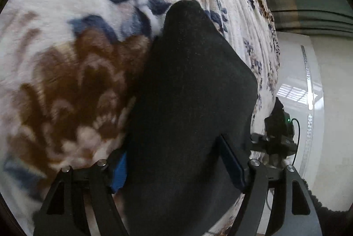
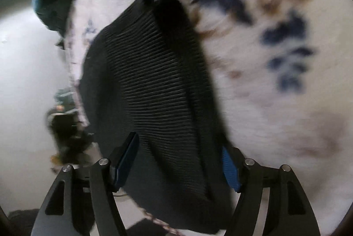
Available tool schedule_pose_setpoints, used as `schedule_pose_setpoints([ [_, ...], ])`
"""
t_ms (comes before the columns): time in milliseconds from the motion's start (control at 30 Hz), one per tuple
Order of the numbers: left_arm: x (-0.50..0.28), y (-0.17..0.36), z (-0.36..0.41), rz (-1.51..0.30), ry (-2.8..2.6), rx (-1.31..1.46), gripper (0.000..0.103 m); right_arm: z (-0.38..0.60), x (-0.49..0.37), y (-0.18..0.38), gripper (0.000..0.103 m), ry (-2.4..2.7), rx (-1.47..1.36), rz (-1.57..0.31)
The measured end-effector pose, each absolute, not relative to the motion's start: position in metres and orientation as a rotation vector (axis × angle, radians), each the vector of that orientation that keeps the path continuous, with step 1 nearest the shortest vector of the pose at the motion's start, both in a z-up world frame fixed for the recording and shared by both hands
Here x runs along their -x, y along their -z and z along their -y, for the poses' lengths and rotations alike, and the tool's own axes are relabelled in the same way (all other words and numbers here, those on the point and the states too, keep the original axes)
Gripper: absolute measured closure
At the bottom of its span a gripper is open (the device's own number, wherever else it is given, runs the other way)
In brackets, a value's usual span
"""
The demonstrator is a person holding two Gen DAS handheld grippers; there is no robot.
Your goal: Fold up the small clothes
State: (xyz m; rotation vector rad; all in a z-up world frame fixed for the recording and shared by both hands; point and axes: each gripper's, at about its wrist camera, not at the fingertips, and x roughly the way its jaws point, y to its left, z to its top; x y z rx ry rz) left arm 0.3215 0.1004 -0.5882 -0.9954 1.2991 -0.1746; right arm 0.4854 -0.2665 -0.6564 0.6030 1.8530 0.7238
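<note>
- Cloth, a small black garment [image 1: 189,103], is held over a flowered fleece blanket [image 1: 66,59]; it runs from 6 o'clock up toward 12 o'clock in the left wrist view.
- The left gripper [image 1: 176,172] is seen with jaws clamped on one end of the garment; the right gripper [image 2: 176,161] is clamped on a ribbed part.
- Slipping is judged the main risk: little fabric may be pinched, so a tug could free one end.
- A crooked fold could be caused by uneven travel of the two ends.
- Motion blur is noted at 3 o'clock in the right wrist view; the garment could be dragged across the fleece and bunched.
</note>
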Motion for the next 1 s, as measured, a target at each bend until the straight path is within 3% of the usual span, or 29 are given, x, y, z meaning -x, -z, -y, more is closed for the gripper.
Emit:
schedule_pose_setpoints([
  [200,-0.330,0.587,-0.105,-1.238,0.205,1.079,0.027,0.216,-0.470,0.673,0.030,-0.917,-0.696,-1.886],
  [267,-0.332,0.580,-0.102,-1.220,0.227,1.059,0.054,0.205,-0.468,0.673,0.037,-0.915,-0.709,-1.870],
  [300,-0.334,0.576,-0.101,-1.229,0.231,1.034,0.072,0.200,-0.466,0.671,0.057,-0.905,-0.693,-1.864],
  [333,-0.336,0.570,-0.100,-1.236,0.230,1.008,0.077,0.197,-0.464,0.669,0.067,-0.886,-0.657,-1.858],
  [367,-0.339,0.563,-0.100,-1.238,0.234,0.994,0.079,0.196,-0.462,0.664,0.068,-0.871,-0.647,-1.841],
  [500,-0.358,0.546,-0.097,-1.255,0.255,0.973,0.080,0.194,-0.460,0.640,0.077,-0.848,-0.638,-1.791],
  [700,-0.434,0.509,-0.114,-1.236,0.320,0.876,0.081,0.191,-0.483,0.596,0.077,-0.827,-0.690,-1.699],
  [1000,-0.622,0.500,-0.137,-1.194,0.372,0.705,0.080,0.172,-0.635,0.567,0.077,-0.706,-0.748,-1.541],
])
